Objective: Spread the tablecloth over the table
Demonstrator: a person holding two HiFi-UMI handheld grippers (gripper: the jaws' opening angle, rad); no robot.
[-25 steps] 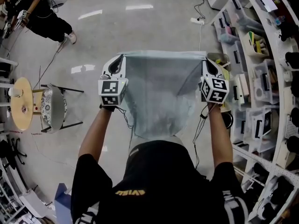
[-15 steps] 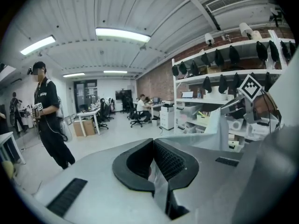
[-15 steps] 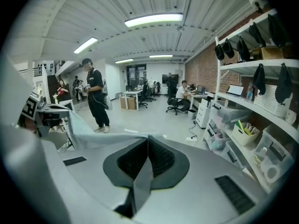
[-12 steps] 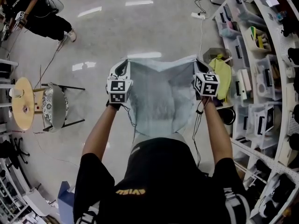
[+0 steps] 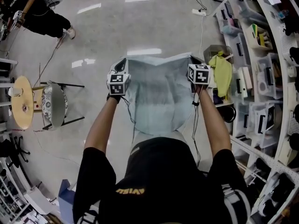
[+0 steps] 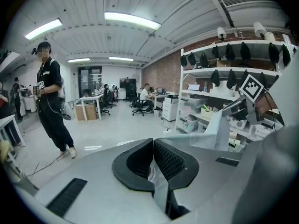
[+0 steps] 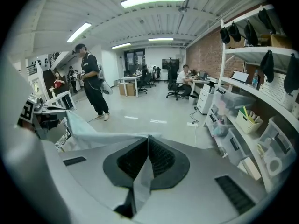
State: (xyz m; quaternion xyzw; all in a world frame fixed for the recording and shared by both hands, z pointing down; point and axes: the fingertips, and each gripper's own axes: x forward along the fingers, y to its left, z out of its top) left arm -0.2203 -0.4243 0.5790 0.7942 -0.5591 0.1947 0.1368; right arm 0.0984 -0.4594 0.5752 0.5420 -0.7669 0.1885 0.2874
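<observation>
A pale blue-grey tablecloth (image 5: 156, 97) hangs stretched between my two grippers in front of the person's body. My left gripper (image 5: 120, 65) is shut on the cloth's upper left corner, and a fold of fabric (image 6: 159, 183) is pinched between its jaws. My right gripper (image 5: 191, 58) is shut on the upper right corner, with cloth (image 7: 139, 176) clamped in its jaws. The top edge (image 7: 100, 136) runs slack from one gripper to the other. The cloth's lower part drops toward the person's chest. What lies under it is hidden.
White shelves with bins (image 5: 264, 78) line the right side, and a yellow-green cloth (image 5: 222, 73) hangs close to my right gripper. A small round wooden table (image 5: 21, 102) and a chair (image 5: 53, 107) stand at the left. Another person (image 5: 39, 13) stands at the far left.
Both grippers have come down together with the cloth still held. The top edge now sags and the cloth billows more.
</observation>
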